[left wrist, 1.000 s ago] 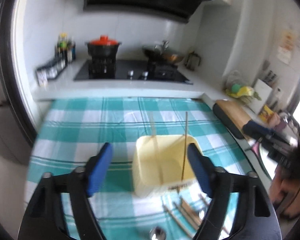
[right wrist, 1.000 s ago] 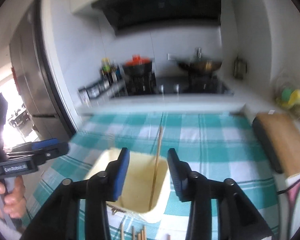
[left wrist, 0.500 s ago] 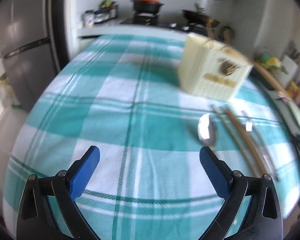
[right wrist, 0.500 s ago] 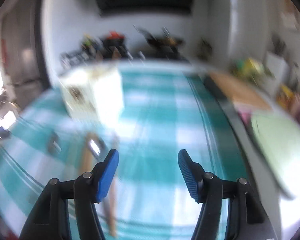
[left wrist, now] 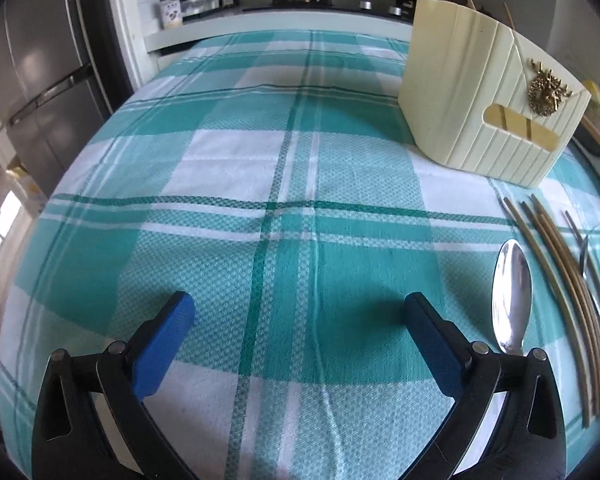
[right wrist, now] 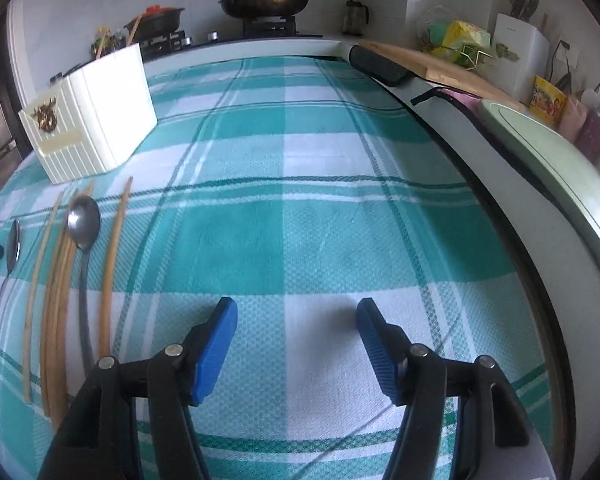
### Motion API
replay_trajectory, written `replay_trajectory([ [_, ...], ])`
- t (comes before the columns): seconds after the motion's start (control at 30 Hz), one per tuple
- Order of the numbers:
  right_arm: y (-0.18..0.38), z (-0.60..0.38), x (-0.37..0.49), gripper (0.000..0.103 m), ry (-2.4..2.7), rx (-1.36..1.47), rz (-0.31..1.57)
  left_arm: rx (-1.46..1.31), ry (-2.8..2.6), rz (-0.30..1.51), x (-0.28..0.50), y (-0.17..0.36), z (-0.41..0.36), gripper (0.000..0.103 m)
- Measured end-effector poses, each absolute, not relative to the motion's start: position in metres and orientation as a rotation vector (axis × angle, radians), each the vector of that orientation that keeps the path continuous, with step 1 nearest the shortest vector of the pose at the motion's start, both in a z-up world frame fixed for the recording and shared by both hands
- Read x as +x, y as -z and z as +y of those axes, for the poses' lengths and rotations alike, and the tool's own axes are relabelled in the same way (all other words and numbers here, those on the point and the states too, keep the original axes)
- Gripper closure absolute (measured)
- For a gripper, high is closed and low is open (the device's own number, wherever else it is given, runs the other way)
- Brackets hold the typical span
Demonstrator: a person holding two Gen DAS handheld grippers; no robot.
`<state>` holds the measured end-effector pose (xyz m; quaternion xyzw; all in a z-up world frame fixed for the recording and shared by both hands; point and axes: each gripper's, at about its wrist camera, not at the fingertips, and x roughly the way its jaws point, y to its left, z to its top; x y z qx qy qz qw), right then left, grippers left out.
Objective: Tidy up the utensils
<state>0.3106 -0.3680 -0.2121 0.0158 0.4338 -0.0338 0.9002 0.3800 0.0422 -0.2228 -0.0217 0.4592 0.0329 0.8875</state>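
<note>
left gripper (left wrist: 298,316): tilted down over tablecloth (left wrist: 284,168), jaws released, empty | right gripper (right wrist: 296,320): likewise, jaws apparently part-spread, empty

No text, brand, number or sign can be read in either view. A printed label is seen on a jar (left wrist: 169,10) at the far left of the counter, and print is carried by a yellow packet (right wrist: 548,98) at the far right, but both are too small and blurred to be made out. Only a gold ornament, without lettering, is borne by the cream holder (left wrist: 488,92).
</note>
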Motion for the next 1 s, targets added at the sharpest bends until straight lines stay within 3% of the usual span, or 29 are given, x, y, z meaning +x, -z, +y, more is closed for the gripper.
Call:
replay_trajectory([
  [1.0,0.2136,-0.3657,0.3122,0.037,0.077,0.023,0.9,-0.05,-0.066,0.955,0.3797,0.2221,0.0441,0.0],
])
